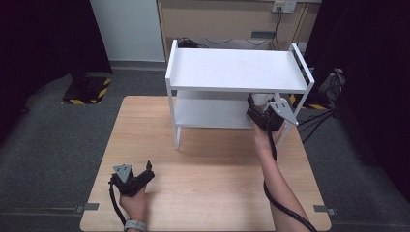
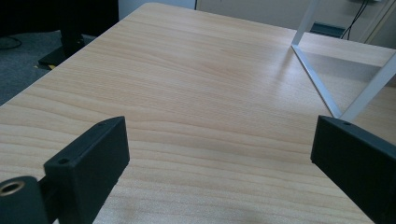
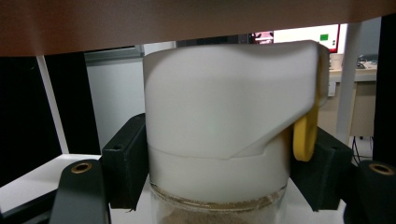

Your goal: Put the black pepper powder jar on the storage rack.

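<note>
Near edge of the desk (image 1: pixel 203 169): our left gripper (image 2: pixel 219 158) rests low, jaws wide apart, nothing between. Farther back, our right gripper (image 3: pixel 217 172) is clamped on a white-lidded jar (image 3: pixel 219 121) at the shelf's (image 1: pixel 237 70) lower tier.

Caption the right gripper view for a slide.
Right gripper clamps a white-lidded jar under the white shelf's top board.

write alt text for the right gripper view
The right tool grips a jar with a white lid and a yellow tab on its side, one black jaw pressed to each side. The jar sits just under the top board of a white shelf, over its lower board.
</note>
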Motion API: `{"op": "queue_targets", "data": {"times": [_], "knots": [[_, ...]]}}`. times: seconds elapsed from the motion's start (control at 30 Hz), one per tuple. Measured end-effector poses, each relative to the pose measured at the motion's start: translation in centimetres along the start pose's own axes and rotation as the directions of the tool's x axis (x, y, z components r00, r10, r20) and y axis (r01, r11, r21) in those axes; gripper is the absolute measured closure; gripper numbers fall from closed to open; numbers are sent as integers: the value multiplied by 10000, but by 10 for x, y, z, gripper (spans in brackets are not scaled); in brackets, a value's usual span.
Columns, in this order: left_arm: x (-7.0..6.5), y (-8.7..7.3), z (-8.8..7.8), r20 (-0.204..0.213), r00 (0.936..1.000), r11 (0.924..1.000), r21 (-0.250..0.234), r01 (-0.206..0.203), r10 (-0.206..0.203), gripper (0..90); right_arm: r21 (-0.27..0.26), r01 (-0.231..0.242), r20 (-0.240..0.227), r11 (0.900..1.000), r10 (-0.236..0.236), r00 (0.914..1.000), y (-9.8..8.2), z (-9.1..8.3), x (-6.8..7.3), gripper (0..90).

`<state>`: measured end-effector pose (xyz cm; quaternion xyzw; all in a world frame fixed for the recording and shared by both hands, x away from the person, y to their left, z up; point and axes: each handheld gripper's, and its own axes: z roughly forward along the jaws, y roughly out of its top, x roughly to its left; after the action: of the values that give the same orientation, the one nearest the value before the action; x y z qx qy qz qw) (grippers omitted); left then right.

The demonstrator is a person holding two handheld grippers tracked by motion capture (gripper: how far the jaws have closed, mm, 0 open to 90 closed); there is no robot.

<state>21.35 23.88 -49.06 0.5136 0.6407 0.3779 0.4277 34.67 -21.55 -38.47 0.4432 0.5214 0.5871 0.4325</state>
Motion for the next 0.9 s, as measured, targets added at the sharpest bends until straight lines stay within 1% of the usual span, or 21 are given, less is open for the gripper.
{"op": "queue_targets", "data": {"times": [0.2, 0.43, 0.67, 0.73, 0.9], "knots": [[0, 0, 0, -7, 10000, 10000, 16, -14, 14, 40, 6, 90, -29, 10000, -90, 10000, -2, 7, 0, 293], [0, 0, 0, 10, 10000, 10000, -1, 27, -27, 40, -92, 103, 15, 9999, -103, 9999, -6, 10, 0, 292], [0, 0, 0, 6, 10000, 10000, -5, 9, -9, 40, -284, 280, -2, 9992, -280, 9996, -11, 8, 0, 291], [0, 0, 0, 9, 10000, 10000, -3, 8, -8, 40, -312, 313, 34, 9990, -312, 9995, -12, 7, 1, 275], [0, 0, 0, 21, 10000, 10000, -19, 13, -13, 40, -312, 205, 56, 9993, -203, 9998, -12, 5, -1, 265]]}}
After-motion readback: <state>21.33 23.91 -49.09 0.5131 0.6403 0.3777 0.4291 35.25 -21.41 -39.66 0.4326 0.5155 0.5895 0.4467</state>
